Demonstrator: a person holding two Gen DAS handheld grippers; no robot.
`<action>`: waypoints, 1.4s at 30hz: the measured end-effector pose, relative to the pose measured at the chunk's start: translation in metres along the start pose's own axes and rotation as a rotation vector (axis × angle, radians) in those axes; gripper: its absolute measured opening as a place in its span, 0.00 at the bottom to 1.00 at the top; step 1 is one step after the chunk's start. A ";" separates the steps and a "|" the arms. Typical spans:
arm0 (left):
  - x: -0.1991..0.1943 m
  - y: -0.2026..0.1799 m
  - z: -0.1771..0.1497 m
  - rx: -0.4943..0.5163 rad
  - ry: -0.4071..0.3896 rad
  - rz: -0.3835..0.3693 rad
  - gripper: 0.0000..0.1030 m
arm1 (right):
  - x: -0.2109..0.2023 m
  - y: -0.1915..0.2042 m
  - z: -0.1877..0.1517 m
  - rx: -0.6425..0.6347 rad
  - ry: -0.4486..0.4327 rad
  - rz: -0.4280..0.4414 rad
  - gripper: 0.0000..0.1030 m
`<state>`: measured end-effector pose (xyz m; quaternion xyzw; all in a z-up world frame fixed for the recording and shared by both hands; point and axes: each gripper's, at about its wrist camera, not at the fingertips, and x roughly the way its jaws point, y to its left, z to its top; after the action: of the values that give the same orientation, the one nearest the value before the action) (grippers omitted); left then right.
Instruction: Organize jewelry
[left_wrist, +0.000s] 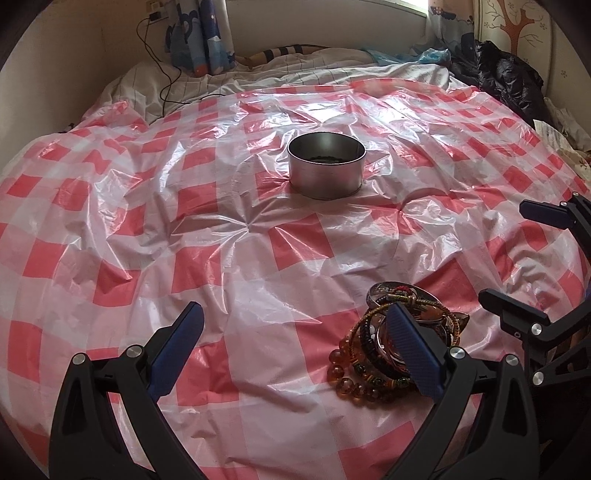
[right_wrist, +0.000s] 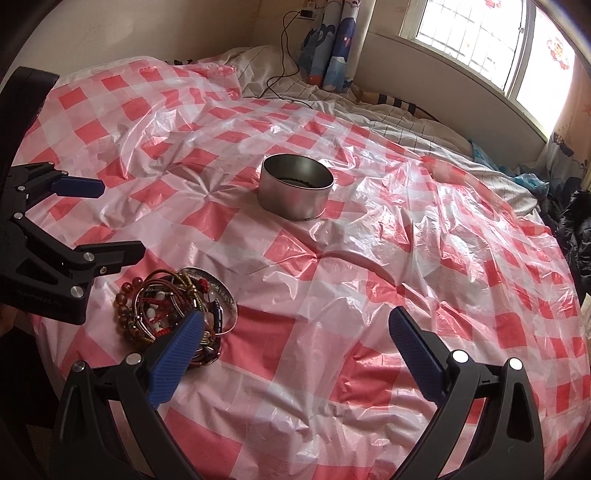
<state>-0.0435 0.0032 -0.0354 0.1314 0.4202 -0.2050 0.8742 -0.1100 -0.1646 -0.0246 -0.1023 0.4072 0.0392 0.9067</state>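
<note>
A pile of bracelets and bead strings (left_wrist: 391, 339) lies on the red-and-white checked plastic sheet (left_wrist: 258, 280), near its front edge. It also shows in the right wrist view (right_wrist: 173, 306). A round metal tin (left_wrist: 326, 165) stands open in the middle of the sheet, something dark at its bottom; it shows in the right wrist view too (right_wrist: 296, 191). My left gripper (left_wrist: 299, 343) is open and empty, its right finger in front of the pile. My right gripper (right_wrist: 295, 347) is open and empty, its left finger in front of the pile. Each gripper shows in the other's view (left_wrist: 517, 254) (right_wrist: 110, 221).
The sheet covers a bed with white bedding (left_wrist: 221, 79) at the far end. A black cable (right_wrist: 284, 55) runs down the wall onto the bedding. A curtain (left_wrist: 201, 35) hangs at the back. Dark clothing (left_wrist: 506, 74) lies at the right. A window (right_wrist: 472, 33) is beyond the bed.
</note>
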 end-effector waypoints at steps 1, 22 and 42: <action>0.000 -0.001 -0.001 0.007 -0.001 -0.003 0.93 | 0.001 0.001 0.000 0.002 0.006 0.015 0.93; 0.045 -0.006 -0.005 -0.145 0.104 -0.360 0.23 | 0.016 -0.014 -0.008 0.041 0.054 0.010 0.93; 0.016 0.035 0.008 -0.232 0.014 -0.361 0.03 | 0.021 -0.016 -0.006 0.085 0.044 0.108 0.93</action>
<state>-0.0129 0.0265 -0.0416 -0.0460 0.4639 -0.3077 0.8294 -0.0985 -0.1814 -0.0419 -0.0422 0.4332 0.0685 0.8977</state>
